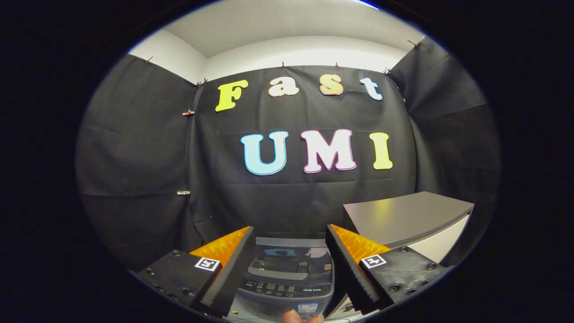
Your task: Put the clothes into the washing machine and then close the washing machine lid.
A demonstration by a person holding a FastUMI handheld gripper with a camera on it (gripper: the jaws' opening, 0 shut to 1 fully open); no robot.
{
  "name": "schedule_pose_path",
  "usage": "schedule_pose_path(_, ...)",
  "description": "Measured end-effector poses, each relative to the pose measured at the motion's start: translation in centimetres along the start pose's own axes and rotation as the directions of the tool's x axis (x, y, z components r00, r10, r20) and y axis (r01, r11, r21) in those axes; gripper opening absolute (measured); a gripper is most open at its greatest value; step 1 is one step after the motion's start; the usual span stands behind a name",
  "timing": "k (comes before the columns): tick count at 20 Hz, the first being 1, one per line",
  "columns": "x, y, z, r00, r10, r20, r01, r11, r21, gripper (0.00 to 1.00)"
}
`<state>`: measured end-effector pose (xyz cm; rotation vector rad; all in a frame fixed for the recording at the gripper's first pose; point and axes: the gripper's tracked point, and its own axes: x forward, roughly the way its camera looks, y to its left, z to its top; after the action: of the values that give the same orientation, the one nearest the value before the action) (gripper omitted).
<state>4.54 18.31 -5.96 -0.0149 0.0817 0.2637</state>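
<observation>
Claw open, empty, fingers apart above washing machine; lid down. Grey worktop just right. Fingertips of person below.

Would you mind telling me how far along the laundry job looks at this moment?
The washing machine sits beyond and between the fingers with its lid lying flat, apparently closed, so the closing step may be done, though I cannot tell whether clothes are inside. The hand-held gripper is open and holds nothing. A fingertip shows below the machine. A grey table stands beside it.
</observation>
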Motion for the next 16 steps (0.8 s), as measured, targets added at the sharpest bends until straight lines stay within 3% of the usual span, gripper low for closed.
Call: schedule_pose_path(16,-3.6,-3.8,2.7,0.995,-0.067,0.073,0.068,0.998,-0.001,0.99)
